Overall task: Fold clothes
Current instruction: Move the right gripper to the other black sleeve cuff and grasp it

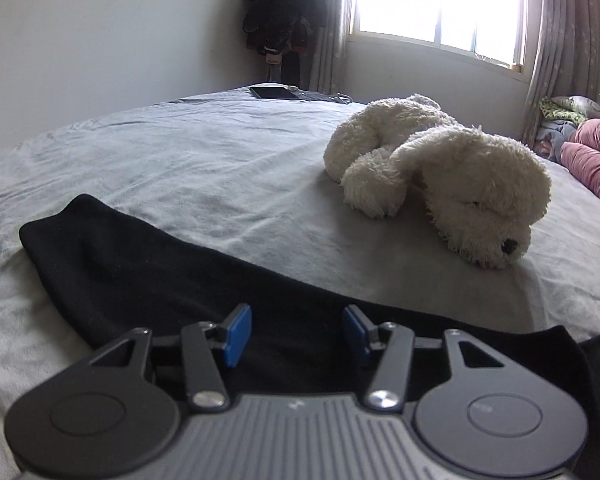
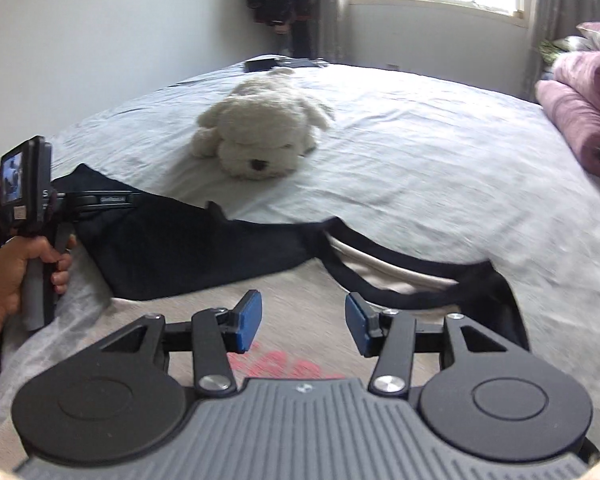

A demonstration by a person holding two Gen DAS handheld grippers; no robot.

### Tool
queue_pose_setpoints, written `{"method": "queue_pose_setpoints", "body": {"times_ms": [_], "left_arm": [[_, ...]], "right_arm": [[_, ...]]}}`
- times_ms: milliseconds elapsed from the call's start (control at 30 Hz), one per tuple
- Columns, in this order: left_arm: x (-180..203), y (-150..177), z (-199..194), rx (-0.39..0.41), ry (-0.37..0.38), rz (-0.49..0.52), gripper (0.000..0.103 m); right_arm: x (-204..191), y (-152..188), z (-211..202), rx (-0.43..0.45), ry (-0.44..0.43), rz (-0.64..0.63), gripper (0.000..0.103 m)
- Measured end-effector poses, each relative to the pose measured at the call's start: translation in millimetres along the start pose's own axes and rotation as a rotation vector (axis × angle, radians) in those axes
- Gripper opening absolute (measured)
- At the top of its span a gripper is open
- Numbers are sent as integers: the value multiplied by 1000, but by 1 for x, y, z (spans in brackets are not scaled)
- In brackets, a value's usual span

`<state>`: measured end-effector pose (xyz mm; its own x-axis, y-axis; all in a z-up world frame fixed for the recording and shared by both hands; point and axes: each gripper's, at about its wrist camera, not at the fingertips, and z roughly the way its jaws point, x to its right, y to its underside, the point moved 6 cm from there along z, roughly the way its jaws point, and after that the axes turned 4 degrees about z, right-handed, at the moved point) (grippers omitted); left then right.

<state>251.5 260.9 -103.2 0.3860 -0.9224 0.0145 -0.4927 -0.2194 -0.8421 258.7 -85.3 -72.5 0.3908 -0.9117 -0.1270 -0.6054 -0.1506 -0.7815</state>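
- Left wrist view: the left gripper is spread wide with nothing between its blue pads, low over a black sleeve that lies flat, running ahead and off to the gripper's left on the grey bedsheet.
- Right wrist view: the right gripper is just as wide and holds nothing; directly beneath and ahead of it lies the garment's pale body panel, trimmed with a black neckline, with a pink print showing under the fingers.
- The person's left hand grips the other tool's handle to the left of the right gripper, at the sleeve's end.
- A white plush dog lies on the sheet well beyond the garment, ahead of both grippers and apart from it.
- Pink bedding is stacked far off to the right.
- Progress, as I judge it: the garment looks spread out with one sleeve extended and no fold visible, so this is the early stage. Sleeves remain to be brought in, then the body folded over.
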Motion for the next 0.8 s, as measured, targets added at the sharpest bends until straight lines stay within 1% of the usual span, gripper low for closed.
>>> {"method": "queue_pose_setpoints", "body": {"times_ms": [133,200,267,433,567,667,800], "left_arm": [[-1,-1,1,-3,1,5,54],[2,0,0,-5,8,20,59],[6,-2,-2,-16,11,39,66],[18,-8,-14,-66,13,93,67],[42,-24,-39,-87,102,92,67],[75,-35,-65,-74,181,131,67],[125,-41,-96,-64,297,185,69]], "right_arm": [[35,15,-22,1,70,84,51],[50,24,-35,-7,96,111,51],[63,33,-49,-32,126,125,52],[103,53,-95,-58,239,130,55],[140,58,-128,-34,312,224,55],[162,60,-139,-26,359,262,55],[185,69,-142,-57,422,266,55]]}}
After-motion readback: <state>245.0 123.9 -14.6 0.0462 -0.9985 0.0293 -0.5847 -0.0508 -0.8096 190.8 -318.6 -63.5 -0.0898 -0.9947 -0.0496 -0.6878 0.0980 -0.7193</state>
